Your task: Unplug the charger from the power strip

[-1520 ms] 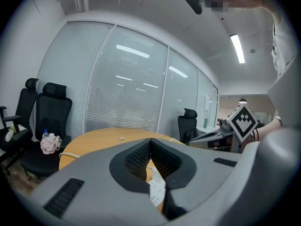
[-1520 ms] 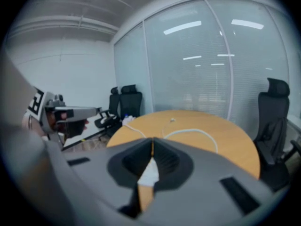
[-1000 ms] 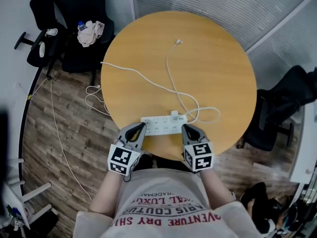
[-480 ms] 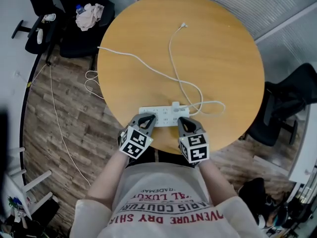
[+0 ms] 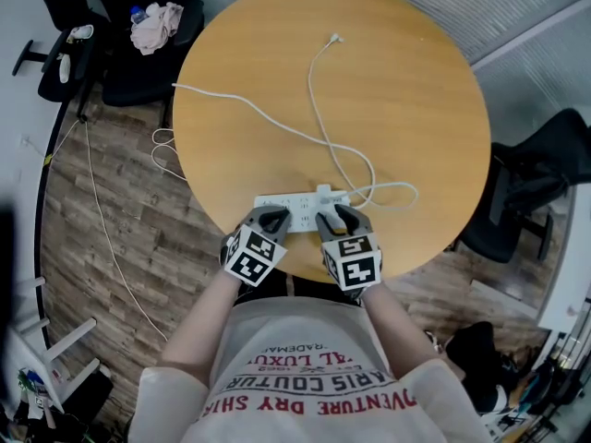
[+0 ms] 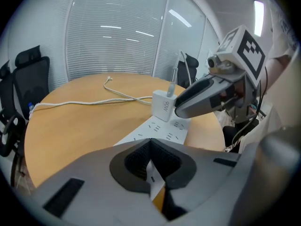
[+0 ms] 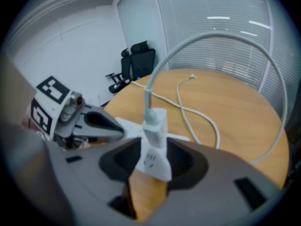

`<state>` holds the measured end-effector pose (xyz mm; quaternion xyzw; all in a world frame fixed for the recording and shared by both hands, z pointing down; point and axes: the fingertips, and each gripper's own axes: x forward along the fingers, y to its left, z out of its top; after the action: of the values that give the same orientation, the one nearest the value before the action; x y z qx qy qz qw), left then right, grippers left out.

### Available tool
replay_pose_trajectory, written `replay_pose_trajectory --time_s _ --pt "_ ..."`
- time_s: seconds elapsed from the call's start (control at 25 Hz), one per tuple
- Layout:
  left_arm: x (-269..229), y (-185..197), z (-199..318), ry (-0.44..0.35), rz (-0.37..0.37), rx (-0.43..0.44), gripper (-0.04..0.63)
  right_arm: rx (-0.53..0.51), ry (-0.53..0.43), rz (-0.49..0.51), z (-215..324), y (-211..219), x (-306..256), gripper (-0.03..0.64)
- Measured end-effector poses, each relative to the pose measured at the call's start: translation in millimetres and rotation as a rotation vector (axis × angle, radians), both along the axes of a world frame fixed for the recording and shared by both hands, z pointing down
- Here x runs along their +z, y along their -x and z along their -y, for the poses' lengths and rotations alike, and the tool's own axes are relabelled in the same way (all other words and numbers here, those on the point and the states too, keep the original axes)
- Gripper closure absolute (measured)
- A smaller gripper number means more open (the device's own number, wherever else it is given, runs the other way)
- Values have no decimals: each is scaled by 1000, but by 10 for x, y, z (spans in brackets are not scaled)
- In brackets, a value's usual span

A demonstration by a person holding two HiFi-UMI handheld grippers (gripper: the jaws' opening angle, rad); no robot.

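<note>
A white power strip (image 5: 294, 209) lies near the table's front edge, with a white charger (image 5: 324, 192) plugged into it. The charger's cable (image 5: 319, 109) loops away across the table. My right gripper (image 5: 336, 220) points down at the charger (image 7: 153, 140). Its jaws are opening and stand either side of the charger without pressing it. My left gripper (image 5: 269, 218) is shut, its tips over the strip's (image 6: 162, 128) near left end. In the left gripper view the charger (image 6: 163, 106) stands upright beside the right gripper (image 6: 181, 109).
The round wooden table (image 5: 406, 90) carries the strip's own cable (image 5: 222, 104), which runs off the left edge. The charger cable's free plug (image 5: 335, 38) lies at the far side. Black office chairs stand at the left (image 5: 129, 58) and right (image 5: 540, 178).
Both grippers came down and forward onto the strip. The right gripper's jaws went from shut to open around the charger. The left gripper stayed shut.
</note>
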<state>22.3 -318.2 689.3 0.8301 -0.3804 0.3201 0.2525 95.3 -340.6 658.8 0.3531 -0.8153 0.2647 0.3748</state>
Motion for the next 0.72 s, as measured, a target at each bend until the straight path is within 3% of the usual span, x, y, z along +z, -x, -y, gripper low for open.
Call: replay_pose_trajectory --time_s 0.44,0.72 --pt "-38 -31 47 18 -88 -9 563 120 60 -97 247 100 205 430" --pt "7 4 48 21 -84 -26 563 128 33 -135 250 125 215 445"
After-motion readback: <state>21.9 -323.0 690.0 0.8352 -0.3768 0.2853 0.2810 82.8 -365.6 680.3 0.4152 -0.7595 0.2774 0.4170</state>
